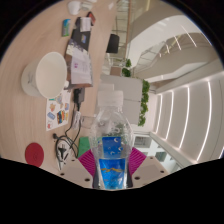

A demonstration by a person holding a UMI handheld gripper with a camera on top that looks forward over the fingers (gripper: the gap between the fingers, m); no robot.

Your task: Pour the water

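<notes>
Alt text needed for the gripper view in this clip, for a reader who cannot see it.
A clear plastic water bottle with a blue label stands gripped between the gripper's two pink-padded fingers. Beyond it lies a cluttered wooden table with a round white plate and papers.

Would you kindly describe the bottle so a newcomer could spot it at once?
Start from the long pale table with papers on it. At its near end, the gripper has both fingers pressed on a clear plastic bottle. Its blue label sets it apart from everything around.

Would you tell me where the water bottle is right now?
In the gripper view, the water bottle sits between the gripper fingers, held by both pads, lifted over the desk.
</notes>
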